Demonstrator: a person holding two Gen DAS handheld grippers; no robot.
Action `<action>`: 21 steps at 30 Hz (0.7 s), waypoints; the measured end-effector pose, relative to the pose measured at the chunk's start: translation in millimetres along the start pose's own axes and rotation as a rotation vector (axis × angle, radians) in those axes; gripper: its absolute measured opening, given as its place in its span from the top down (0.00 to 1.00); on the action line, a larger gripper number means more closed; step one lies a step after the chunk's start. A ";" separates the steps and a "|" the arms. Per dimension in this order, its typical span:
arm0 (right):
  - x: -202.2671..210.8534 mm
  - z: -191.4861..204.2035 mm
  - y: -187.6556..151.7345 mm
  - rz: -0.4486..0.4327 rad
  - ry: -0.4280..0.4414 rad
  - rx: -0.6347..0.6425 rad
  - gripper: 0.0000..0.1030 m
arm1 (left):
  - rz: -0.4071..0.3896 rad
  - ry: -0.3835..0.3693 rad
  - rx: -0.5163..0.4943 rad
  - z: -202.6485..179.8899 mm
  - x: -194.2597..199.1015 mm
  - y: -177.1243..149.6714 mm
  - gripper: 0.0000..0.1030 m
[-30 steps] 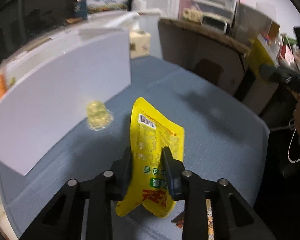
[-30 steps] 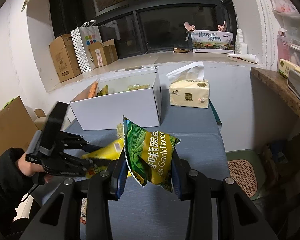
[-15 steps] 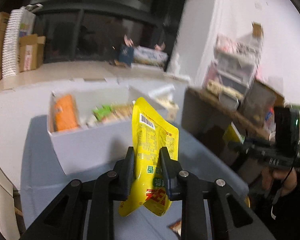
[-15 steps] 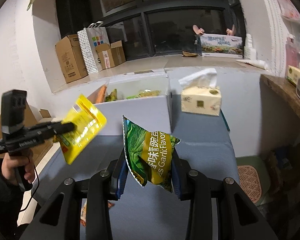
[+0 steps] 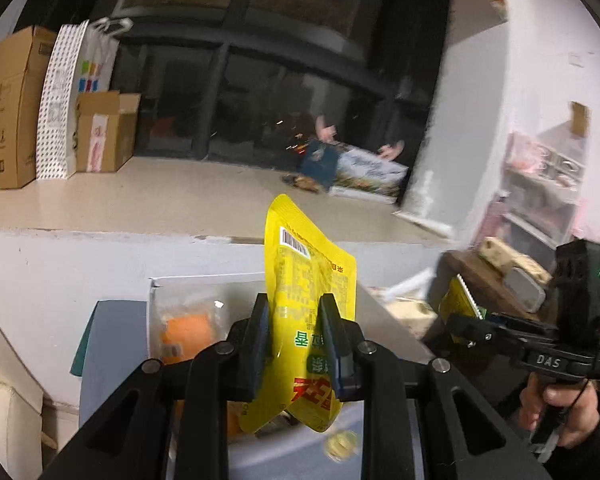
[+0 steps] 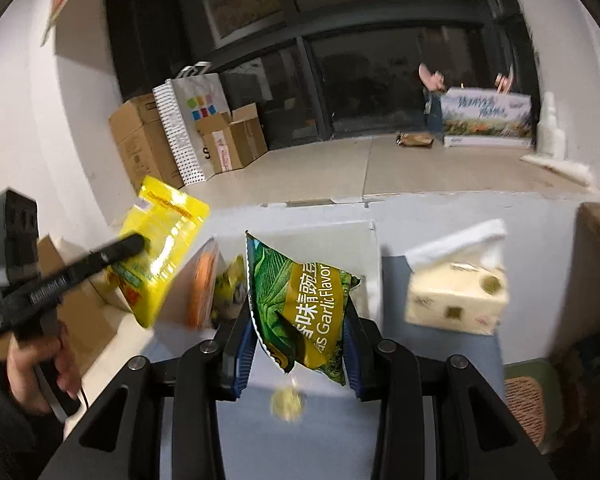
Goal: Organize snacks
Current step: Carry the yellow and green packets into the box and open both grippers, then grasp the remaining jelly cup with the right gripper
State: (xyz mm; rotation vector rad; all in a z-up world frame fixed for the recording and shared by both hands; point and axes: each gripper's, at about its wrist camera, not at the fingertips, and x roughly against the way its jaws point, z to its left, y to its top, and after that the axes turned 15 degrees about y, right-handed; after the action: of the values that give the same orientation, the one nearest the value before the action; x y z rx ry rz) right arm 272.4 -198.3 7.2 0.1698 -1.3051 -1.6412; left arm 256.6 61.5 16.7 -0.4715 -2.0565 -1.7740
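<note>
My left gripper (image 5: 294, 344) is shut on a yellow snack pouch (image 5: 308, 280), held high above the white box (image 5: 204, 284); an orange packet (image 5: 186, 330) lies inside the box. In the right wrist view the same pouch (image 6: 160, 248) hangs left of the box (image 6: 364, 256). My right gripper (image 6: 298, 348) is shut on a green garlic-flavor snack bag (image 6: 300, 300), held above the blue table (image 6: 340, 432) in front of the box. A small yellow wrapped candy (image 6: 287, 402) lies on the table below it.
A tissue box (image 6: 456, 300) stands right of the white box. Cardboard boxes (image 6: 148, 140) and a paper bag (image 6: 196, 120) stand on the window ledge at the back. A wooden shelf with clutter (image 5: 512, 272) is at the right.
My left gripper has risen with the yellow pouch from near the table to above the white box. My right gripper has risen and moved closer to the box with the green bag.
</note>
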 end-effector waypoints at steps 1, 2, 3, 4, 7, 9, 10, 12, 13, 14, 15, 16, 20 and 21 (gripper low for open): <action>-12.6 -2.2 6.8 0.016 -0.008 0.004 0.60 | 0.019 0.012 0.005 2.0 -11.0 2.5 0.71; -24.9 -3.5 12.2 0.035 -0.022 0.013 0.60 | 0.020 0.039 0.013 3.4 -18.5 3.0 0.65; -38.4 -5.2 17.9 0.043 -0.046 0.030 0.60 | 0.026 0.082 0.001 4.0 -27.9 5.0 0.53; -45.1 -6.9 20.0 0.039 -0.055 0.039 0.58 | 0.050 0.087 -0.009 5.3 -34.7 4.8 0.42; -66.5 -19.5 26.0 0.066 -0.075 0.002 0.01 | 0.086 0.098 -0.040 4.4 -44.0 2.0 0.00; -68.0 -28.2 22.2 0.060 -0.042 -0.048 0.00 | 0.072 0.117 -0.055 3.5 -40.5 -0.9 0.00; -68.4 -31.1 20.1 0.071 -0.031 -0.065 0.00 | 0.070 0.112 -0.055 4.6 -38.7 -2.1 0.00; -69.3 -35.6 14.0 0.089 -0.017 -0.079 0.00 | 0.070 0.112 -0.049 6.8 -35.3 -4.1 0.00; -68.2 -36.2 10.8 0.089 -0.031 -0.072 0.00 | 0.069 0.115 -0.047 6.8 -32.5 -3.5 0.00; -67.4 -35.6 9.3 0.084 -0.040 -0.066 0.00 | 0.068 0.117 -0.046 6.8 -30.7 -3.0 0.00; -65.3 -35.1 7.9 0.077 -0.042 -0.061 0.00 | 0.065 0.117 -0.047 6.5 -27.3 -3.4 0.00; -62.2 -34.2 7.2 0.073 -0.038 -0.061 0.00 | 0.063 0.117 -0.050 4.8 -24.4 -3.1 0.00; -47.3 -25.8 10.6 0.034 -0.018 -0.052 0.00 | 0.051 0.110 -0.075 -3.3 -12.2 -3.0 0.00; -42.2 -22.5 11.4 0.022 -0.003 -0.049 0.00 | 0.051 0.107 -0.090 -6.4 -9.2 -3.2 0.00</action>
State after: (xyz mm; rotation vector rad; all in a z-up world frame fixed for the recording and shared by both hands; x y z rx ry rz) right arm 314.4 -180.8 -11.4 0.1228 -1.2641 -1.6533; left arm 263.5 54.6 10.2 -0.4405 -1.8831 -1.8269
